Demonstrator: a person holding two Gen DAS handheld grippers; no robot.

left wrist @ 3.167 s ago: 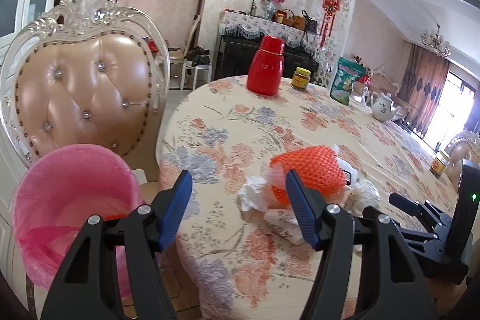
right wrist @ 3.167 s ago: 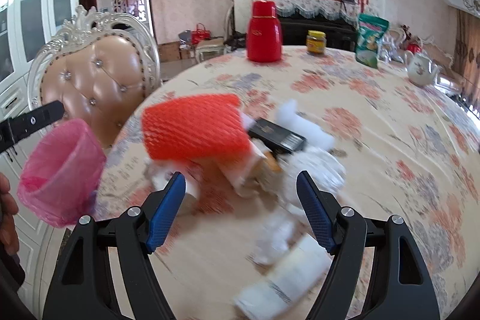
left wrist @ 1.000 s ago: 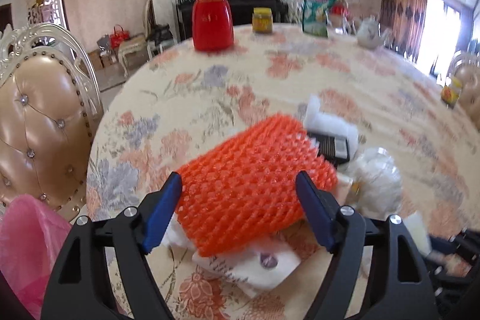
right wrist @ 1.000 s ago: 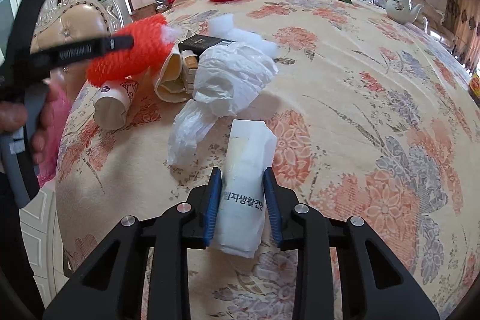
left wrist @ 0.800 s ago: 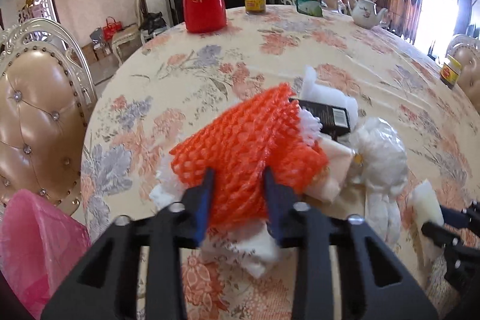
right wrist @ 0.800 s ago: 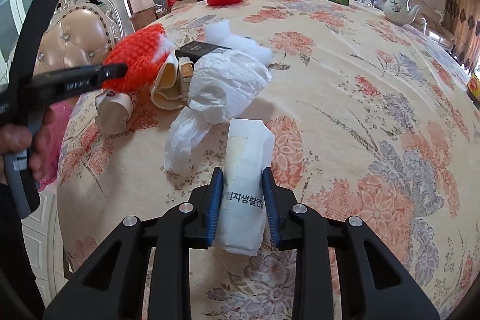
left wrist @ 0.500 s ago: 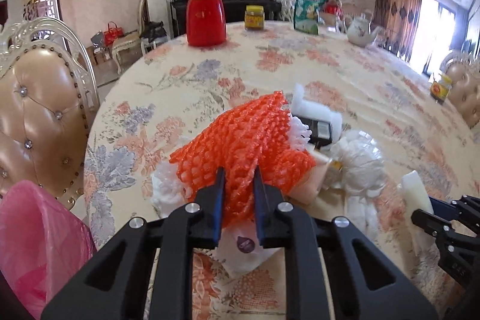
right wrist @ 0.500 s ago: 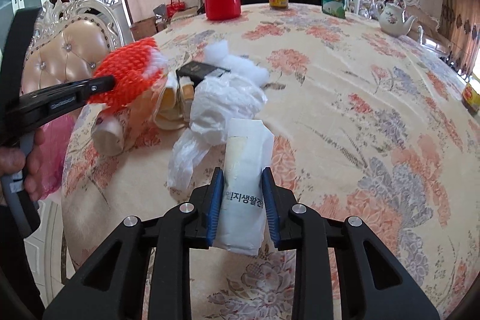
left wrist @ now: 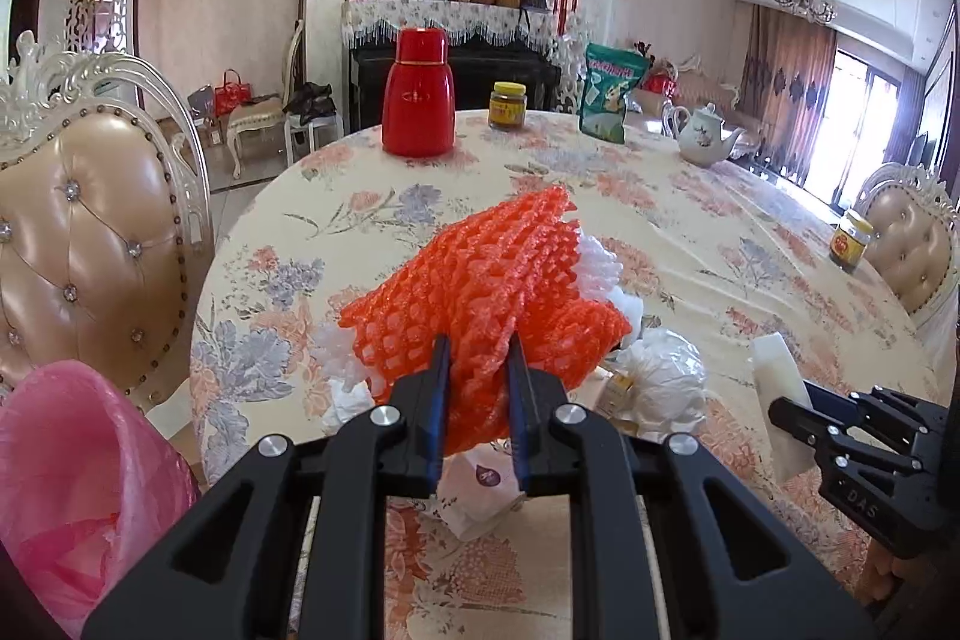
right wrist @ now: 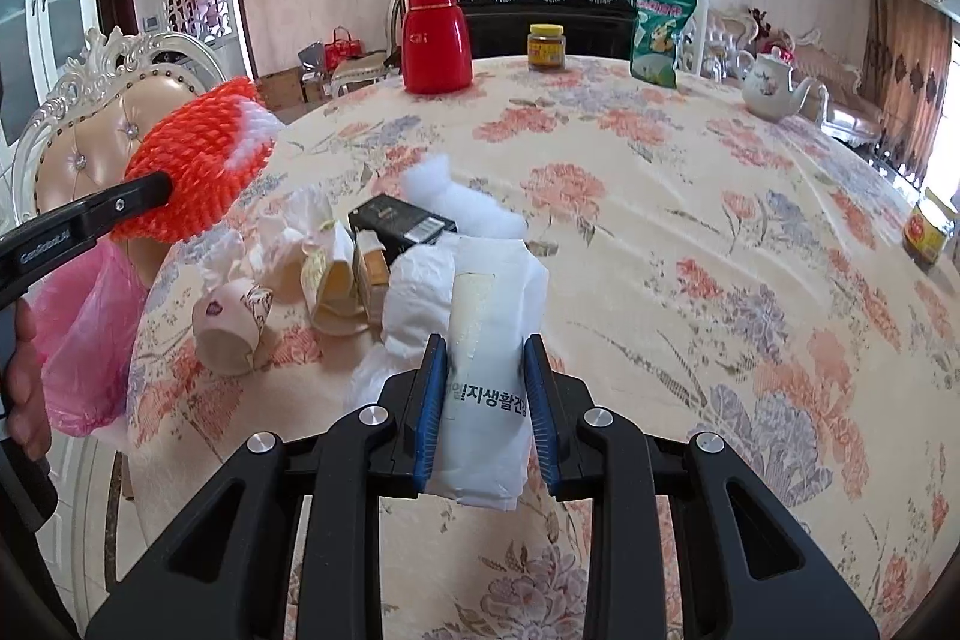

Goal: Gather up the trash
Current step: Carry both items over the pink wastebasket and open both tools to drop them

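While the left claw (left wrist: 478,361) was clenched on the orange foam net (left wrist: 498,274), the net hung lifted clear of the desk (left wrist: 750,232), its meshes bunched between the blue pads with a fringe of white foam showing at its far edge. In the right wrist view the same net (right wrist: 198,160) sat at the tip of the left claw's black finger, raised above the rest of the litter and in front of the padded chair (right wrist: 96,130). The right claw (right wrist: 485,376) was clenched on a white plastic packet (right wrist: 486,376) printed with dark lettering; the packet stuck out forward between the pads and a short end hung below them. Whether it still touched the desk could not be told.

The remaining trash lay in a cluster on the flowered cloth near the desk's edge: a tipped paper cup (right wrist: 231,322), a black box (right wrist: 401,223), some folded cream-coloured cartons (right wrist: 339,280), crumpled tissue and a wad of thin white plastic (right wrist: 420,304) just beyond the packet. A bin lined with a pink bag (left wrist: 72,472) stood off the desk's edge beside the chair, below and to the left of the held net. At the far side of the desk stood a red flask (left wrist: 419,94), a jar (left wrist: 507,106), a green pouch (left wrist: 609,94) and a white teapot (left wrist: 705,136), well apart from the trash.
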